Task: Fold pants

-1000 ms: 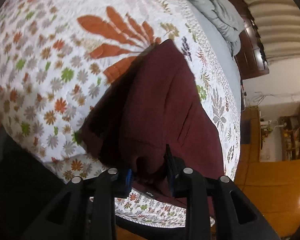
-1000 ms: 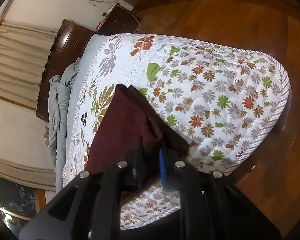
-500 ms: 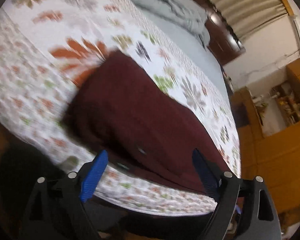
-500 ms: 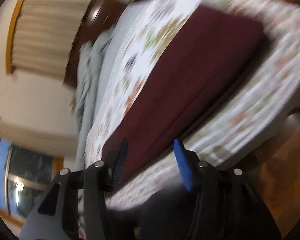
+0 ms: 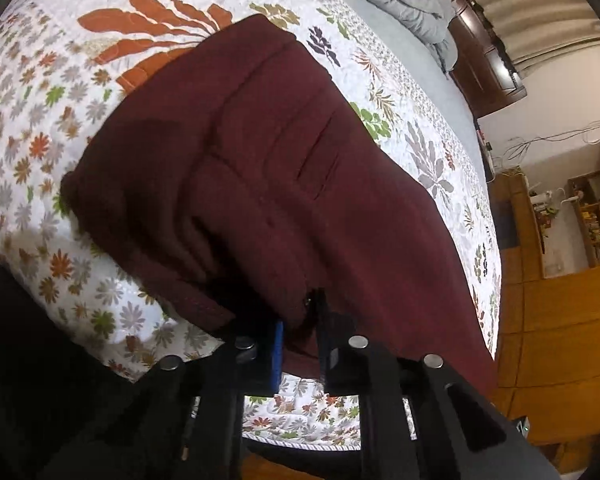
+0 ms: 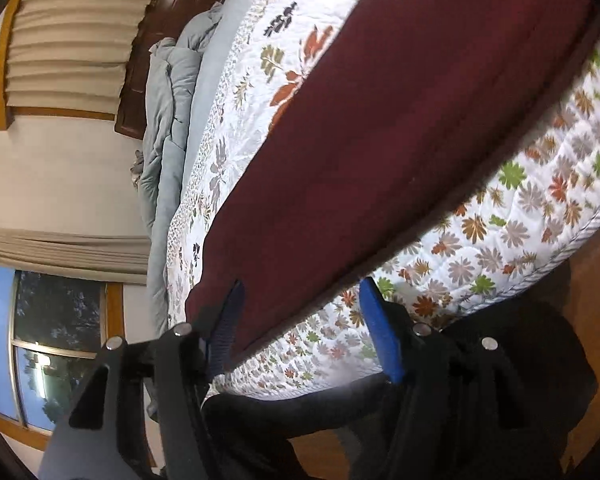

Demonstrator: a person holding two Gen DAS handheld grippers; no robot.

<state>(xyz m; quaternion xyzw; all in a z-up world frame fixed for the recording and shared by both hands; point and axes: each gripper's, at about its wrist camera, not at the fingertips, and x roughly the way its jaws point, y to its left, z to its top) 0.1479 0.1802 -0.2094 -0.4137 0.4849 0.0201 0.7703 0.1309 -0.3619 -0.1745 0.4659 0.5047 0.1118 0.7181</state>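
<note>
The maroon pants (image 5: 284, 184) lie folded along the near edge of a bed covered by a white floral quilt (image 5: 60, 92), filling the middle of the left wrist view from about 11 o'clock down to 5 o'clock. The left gripper (image 5: 300, 332) sits at 6 o'clock in that view, its two fingers drawn close together and pinching a bunched edge of the pants; the cloth gathers into soft ridges just above the blue pads (image 5: 278, 354). At 1 o'clock a rumpled grey blanket (image 5: 404, 4) rests against a dark wooden headboard (image 5: 488, 64), and at 3 o'clock wooden shelves (image 5: 592, 216) stand against the wall above an orange-brown wooden floor (image 5: 560, 320). In the right wrist view the pants (image 6: 380, 128) run as a long flat band from 7 o'clock up to 1 o'clock across the quilt (image 6: 520, 216). The right gripper (image 6: 300, 320) at 6 o'clock has its fingers spread wide and grips nothing: the left blue pad (image 6: 226, 324) lies just beside or against the cloth's near corner, though contact cannot be told, while the other pad sits apart over the quilt's hanging side. The grey blanket (image 6: 168, 92) appears at 10 o'clock, beige curtains (image 6: 72, 28) at 11 o'clock, and a window (image 6: 56, 332) at 8 o'clock.
</note>
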